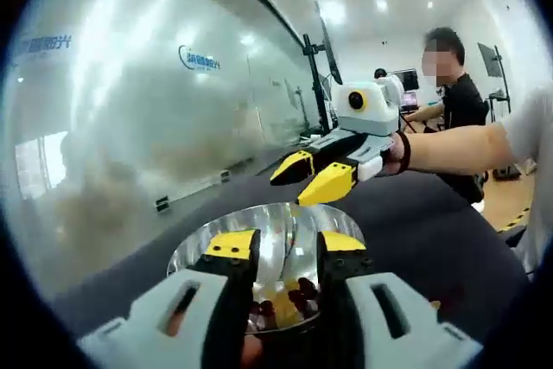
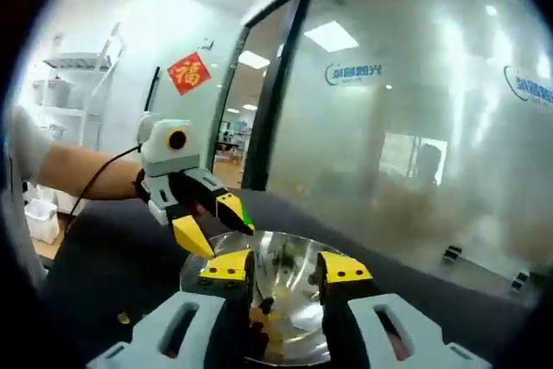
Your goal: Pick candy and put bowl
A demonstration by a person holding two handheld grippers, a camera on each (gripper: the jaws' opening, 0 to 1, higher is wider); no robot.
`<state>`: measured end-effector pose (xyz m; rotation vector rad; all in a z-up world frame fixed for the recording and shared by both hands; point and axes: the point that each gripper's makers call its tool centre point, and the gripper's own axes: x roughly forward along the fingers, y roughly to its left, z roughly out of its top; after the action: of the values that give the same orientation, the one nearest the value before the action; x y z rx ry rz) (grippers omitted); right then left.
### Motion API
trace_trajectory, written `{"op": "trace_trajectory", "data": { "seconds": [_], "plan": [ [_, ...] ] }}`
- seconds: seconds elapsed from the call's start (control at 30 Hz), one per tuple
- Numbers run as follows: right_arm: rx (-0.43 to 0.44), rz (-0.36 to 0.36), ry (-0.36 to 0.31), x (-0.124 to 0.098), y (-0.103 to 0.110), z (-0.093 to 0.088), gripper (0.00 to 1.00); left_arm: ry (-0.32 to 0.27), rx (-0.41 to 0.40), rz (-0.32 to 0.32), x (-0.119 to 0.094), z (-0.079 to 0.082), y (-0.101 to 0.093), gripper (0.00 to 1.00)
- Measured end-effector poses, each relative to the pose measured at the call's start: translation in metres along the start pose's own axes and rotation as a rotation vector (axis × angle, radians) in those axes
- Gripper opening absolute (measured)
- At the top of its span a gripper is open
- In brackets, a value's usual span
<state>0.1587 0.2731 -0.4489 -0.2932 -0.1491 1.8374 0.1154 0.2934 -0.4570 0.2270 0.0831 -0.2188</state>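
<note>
A shiny metal bowl [image 1: 281, 222] stands on the dark table, and several yellow and dark red candies [image 1: 289, 300] lie in its bottom. In the left gripper view my left gripper [image 1: 285, 248] hangs over the bowl, jaws apart and nothing between them. My right gripper [image 1: 287, 192] comes in from the right above the bowl's far rim, open and holding nothing. The right gripper view has the right gripper [image 2: 285, 267] open over the bowl [image 2: 294, 252]. The left gripper [image 2: 229, 239] points down at the rim from the left. A green speck sits by its upper jaw tip.
The dark table top [image 1: 432, 231] spreads around the bowl. A frosted glass wall [image 1: 155, 110] runs close behind it. A small yellow piece [image 2: 123, 319] lies on the table left of the bowl. A person [image 1: 454, 84] stands at the back right near monitor stands.
</note>
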Motion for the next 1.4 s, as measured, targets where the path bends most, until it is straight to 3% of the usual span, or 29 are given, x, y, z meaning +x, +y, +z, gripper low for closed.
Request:
{"op": "trace_trajectory", "data": {
  "seconds": [0.07, 0.3, 0.47, 0.57, 0.63, 0.73, 0.83, 0.87, 0.9, 1.1, 1.4],
  "plan": [
    [-0.029, 0.002, -0.003, -0.003, 0.002, 0.001, 0.15, -0.001, 0.013, -0.009, -0.002, 0.002, -0.004, 0.19],
    [-0.005, 0.043, -0.066, -0.021, 0.011, 0.018, 0.16, -0.042, 0.016, -0.023, -0.017, 0.013, -0.01, 0.18],
    [-0.009, 0.1, -0.089, -0.051, 0.032, 0.013, 0.16, -0.044, 0.032, -0.048, -0.04, 0.009, -0.027, 0.18],
    [-0.008, 0.191, -0.078, -0.08, 0.062, -0.01, 0.16, -0.046, 0.033, -0.122, -0.067, -0.003, -0.059, 0.18],
    [0.031, 0.264, -0.01, -0.097, 0.083, -0.043, 0.17, -0.014, 0.036, -0.201, -0.085, -0.03, -0.086, 0.18],
    [0.064, 0.313, 0.174, -0.106, 0.099, -0.108, 0.17, 0.128, 0.016, -0.214, -0.087, -0.082, -0.096, 0.18],
    [0.097, 0.295, 0.223, -0.098, 0.098, -0.133, 0.17, 0.172, 0.001, -0.238, -0.077, -0.103, -0.102, 0.18],
    [0.114, 0.293, 0.17, -0.096, 0.097, -0.124, 0.17, 0.172, -0.006, -0.243, -0.074, -0.105, -0.102, 0.18],
    [0.101, 0.284, 0.198, -0.095, 0.095, -0.125, 0.17, 0.178, -0.008, -0.248, -0.071, -0.107, -0.103, 0.18],
    [0.121, 0.303, 0.214, -0.079, 0.094, -0.126, 0.18, 0.162, -0.027, -0.271, -0.047, -0.104, -0.106, 0.17],
    [0.125, 0.292, 0.204, -0.03, 0.095, -0.12, 0.19, 0.162, -0.029, -0.304, -0.023, -0.1, -0.116, 0.15]
  ]
}}
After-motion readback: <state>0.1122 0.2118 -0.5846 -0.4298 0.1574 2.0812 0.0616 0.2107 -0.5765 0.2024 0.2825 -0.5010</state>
